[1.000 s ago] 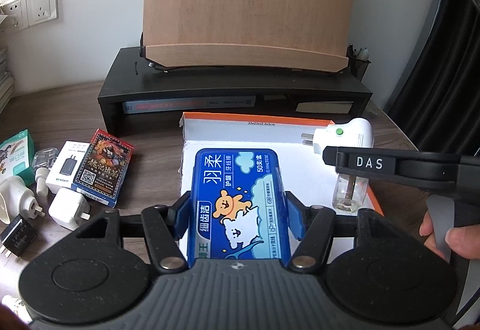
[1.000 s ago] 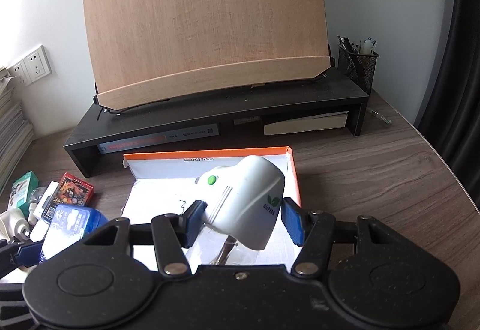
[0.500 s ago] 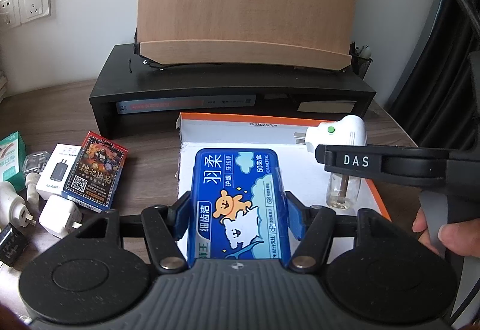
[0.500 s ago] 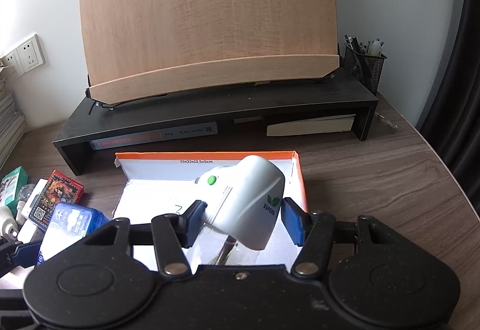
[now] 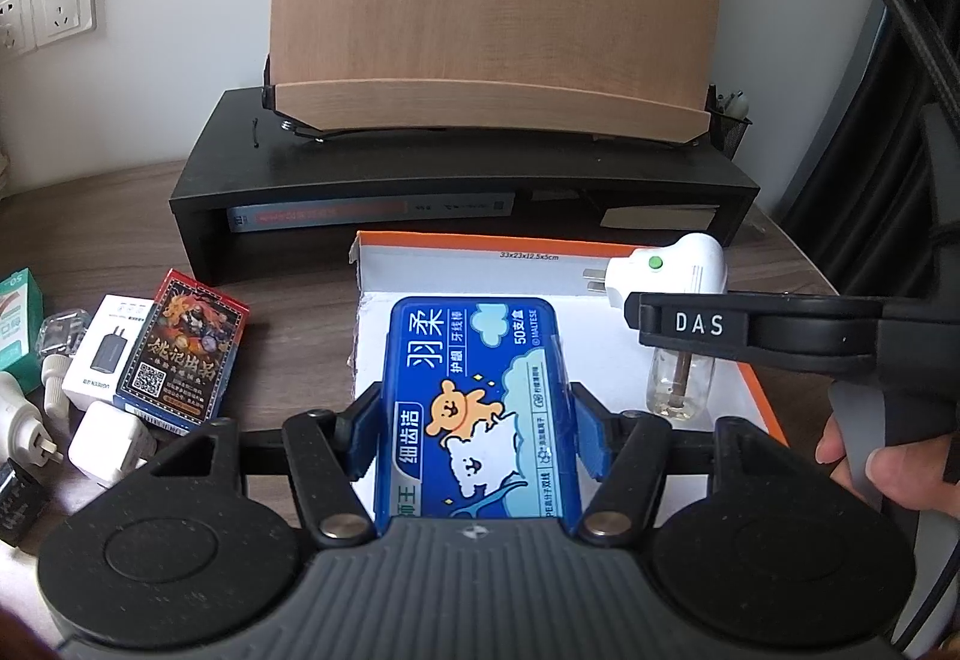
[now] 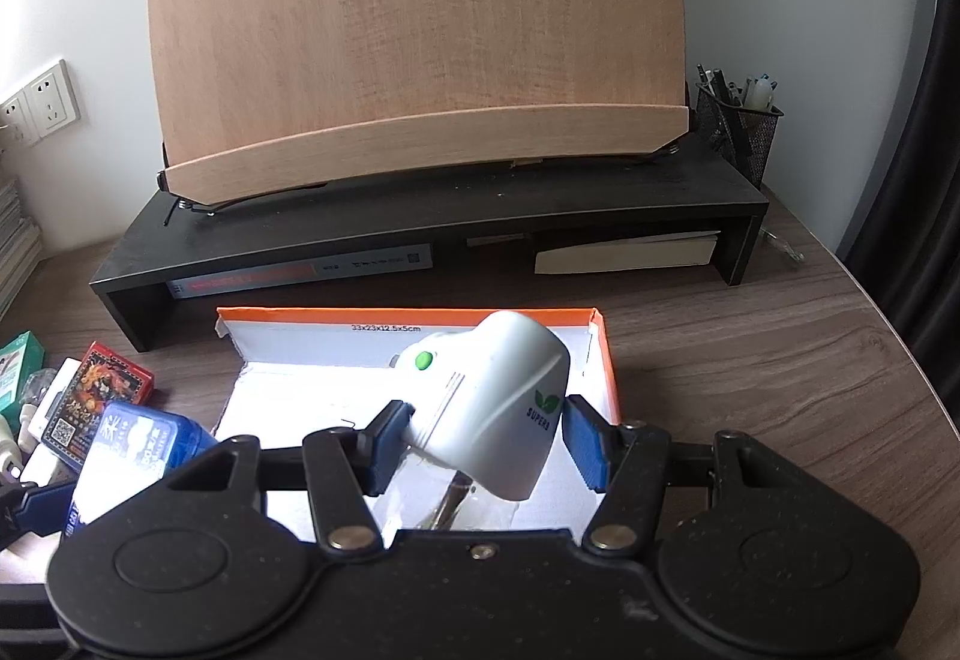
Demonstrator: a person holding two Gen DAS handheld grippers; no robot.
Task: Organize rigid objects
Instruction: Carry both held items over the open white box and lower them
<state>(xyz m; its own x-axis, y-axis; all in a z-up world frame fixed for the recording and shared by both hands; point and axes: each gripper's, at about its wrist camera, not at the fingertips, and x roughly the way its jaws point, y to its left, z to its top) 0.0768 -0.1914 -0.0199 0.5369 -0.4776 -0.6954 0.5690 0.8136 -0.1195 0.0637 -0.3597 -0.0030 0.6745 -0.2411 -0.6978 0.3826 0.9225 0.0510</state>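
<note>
My left gripper (image 5: 474, 429) is shut on a blue floss-pick box (image 5: 474, 396) with a cartoon bear, held above the near left part of the white-lined orange box (image 5: 456, 270). My right gripper (image 6: 483, 441) is shut on a white plug-in device (image 6: 498, 408) with a green button and a clear bottle beneath it. It hangs over the right side of the same box (image 6: 288, 336). In the left wrist view the device (image 5: 666, 270) and the right gripper's arm (image 5: 750, 327) show at right. The blue box also shows in the right wrist view (image 6: 135, 447).
Left of the box lie a playing-card pack (image 5: 180, 351), a white charger box (image 5: 105, 351), white chargers (image 5: 108, 444) and a green packet (image 5: 15, 318). A black monitor riser (image 5: 462, 186) with a wooden book stand (image 5: 492, 18) stands behind. A mesh pen cup (image 6: 738, 126) is at back right.
Both grippers have moved forward and a little right over the orange box, each still holding its object. The objects at left have slid toward the frame edge.
</note>
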